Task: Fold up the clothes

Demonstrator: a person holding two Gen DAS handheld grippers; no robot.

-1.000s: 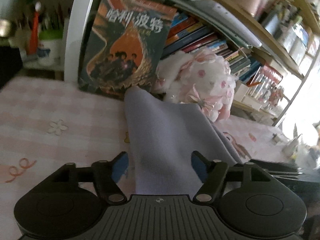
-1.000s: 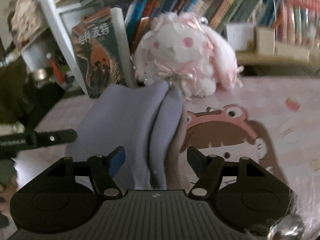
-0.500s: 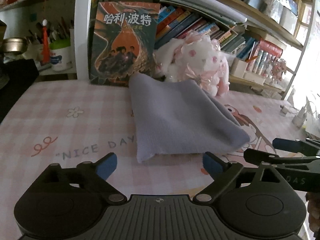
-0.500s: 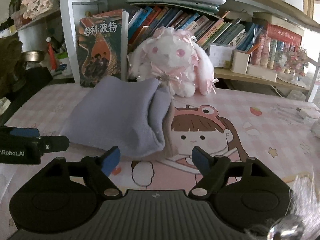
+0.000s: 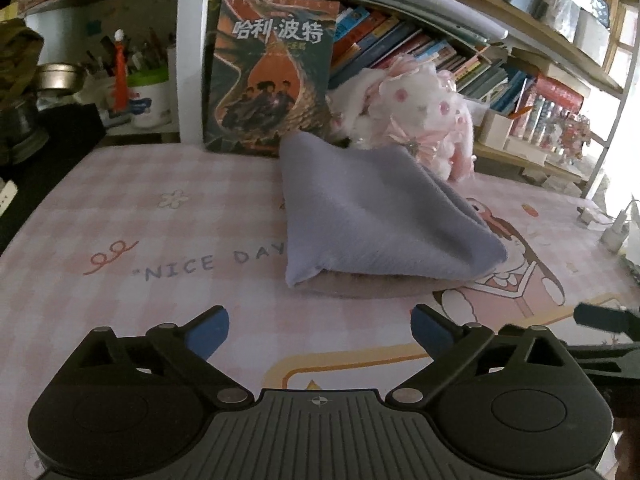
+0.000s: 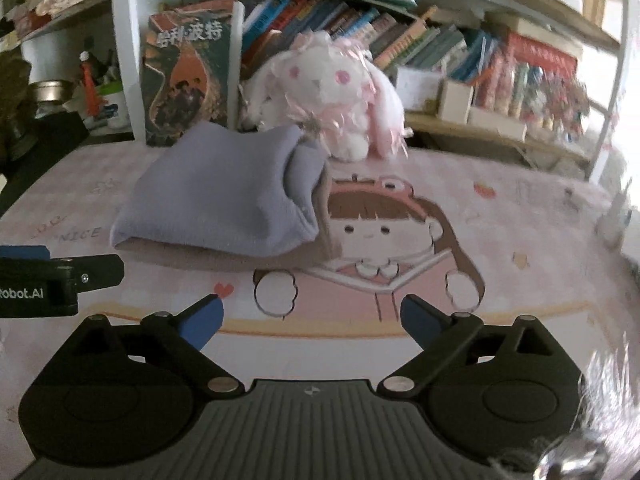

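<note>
A folded lavender garment (image 5: 380, 216) (image 6: 224, 192) lies on the pink printed table mat (image 5: 168, 248) (image 6: 500, 216), its far edge against a plush rabbit. A tan layer shows under its near edge. My left gripper (image 5: 319, 330) hangs short of the garment's near edge, its jaws opening wide with nothing between them. My right gripper (image 6: 311, 320) is likewise back from the cloth, jaws opening and nothing between them. The left gripper's fingers (image 6: 60, 270) show at the left edge of the right wrist view.
A white and pink plush rabbit (image 5: 416, 112) (image 6: 332, 100) and an upright book (image 5: 268, 76) (image 6: 188, 72) stand behind the garment. Bookshelves (image 5: 440, 52) fill the back. A cup of pens (image 5: 148, 92) and a metal bowl (image 5: 56, 76) sit at the far left. Cables (image 5: 616, 228) lie at the right edge.
Both grippers have let go of the lavender garment and pulled back from it, their jaws spreading wider. The garment now lies folded on the mat.
</note>
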